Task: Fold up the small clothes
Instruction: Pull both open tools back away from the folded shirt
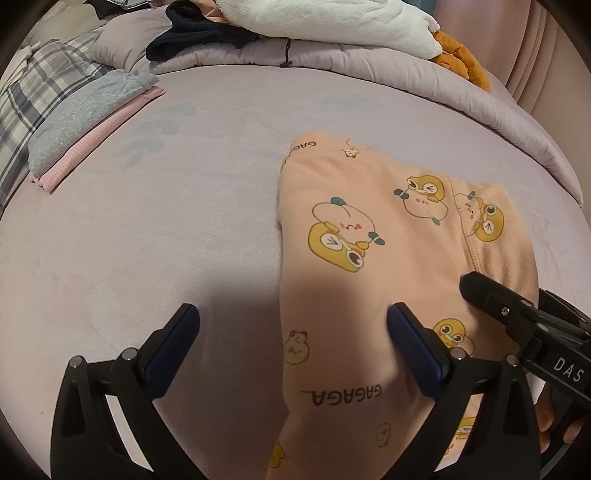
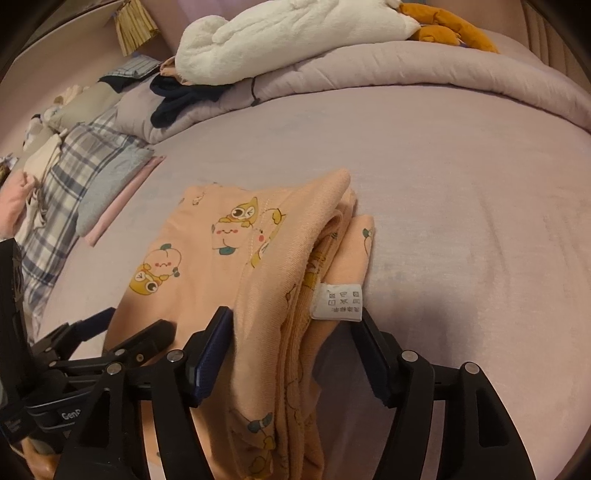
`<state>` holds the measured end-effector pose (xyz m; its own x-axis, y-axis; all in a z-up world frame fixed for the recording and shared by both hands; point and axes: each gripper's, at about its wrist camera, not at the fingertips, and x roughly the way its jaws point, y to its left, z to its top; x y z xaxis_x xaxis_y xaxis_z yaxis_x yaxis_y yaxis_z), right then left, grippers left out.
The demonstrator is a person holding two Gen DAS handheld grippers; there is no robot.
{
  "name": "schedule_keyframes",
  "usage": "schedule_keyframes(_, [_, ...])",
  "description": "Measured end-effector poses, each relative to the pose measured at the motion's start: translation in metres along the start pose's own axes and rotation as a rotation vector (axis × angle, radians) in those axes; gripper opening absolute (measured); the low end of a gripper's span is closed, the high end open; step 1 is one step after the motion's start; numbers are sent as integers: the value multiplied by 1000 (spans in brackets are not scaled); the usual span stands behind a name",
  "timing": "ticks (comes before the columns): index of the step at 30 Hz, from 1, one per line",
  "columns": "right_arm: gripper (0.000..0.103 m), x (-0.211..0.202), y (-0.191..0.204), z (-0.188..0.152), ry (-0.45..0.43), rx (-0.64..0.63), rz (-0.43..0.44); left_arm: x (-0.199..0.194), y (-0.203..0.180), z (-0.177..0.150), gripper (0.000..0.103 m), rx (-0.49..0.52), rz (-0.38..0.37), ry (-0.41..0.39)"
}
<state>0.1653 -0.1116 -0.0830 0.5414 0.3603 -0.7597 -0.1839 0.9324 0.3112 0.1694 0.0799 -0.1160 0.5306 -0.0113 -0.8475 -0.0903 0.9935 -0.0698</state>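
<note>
The folded garment (image 1: 388, 266) lies on the bed (image 1: 147, 240), right of centre in the left wrist view. Far to the left sits a small stack of folded clothes (image 1: 85, 129), with a checked pillow (image 1: 33, 99) beyond its left side. Behind, along the far edge, a rolled duvet (image 1: 332, 55) carries a plush blanket (image 1: 332, 18) (a dark garment (image 1: 192, 37) lies left of it).

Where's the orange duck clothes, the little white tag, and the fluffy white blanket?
orange duck clothes (image 1: 369, 258): left wrist view, printed top layer.
white tag (image 2: 338, 300): right wrist view, tag's middle.
fluffy white blanket (image 2: 295, 33): right wrist view, its middle.
</note>
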Motion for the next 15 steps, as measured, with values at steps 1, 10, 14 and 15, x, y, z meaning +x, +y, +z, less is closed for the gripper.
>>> schedule_keyframes(1, [68,0,0,0,0,-2,-4,0,1,0,102,-2,-1,2])
schedule_keyframes(10, [72,0,2,1,3,-5,-29,1,5,-1,103,-17,-8,19])
schedule_keyframes(14, [75,1,2,1,6,-3,-41,1,7,-2,103,-38,-19,29])
schedule_keyframes(15, [75,0,2,1,7,-2,-43,1,7,-2,103,-41,-19,29])
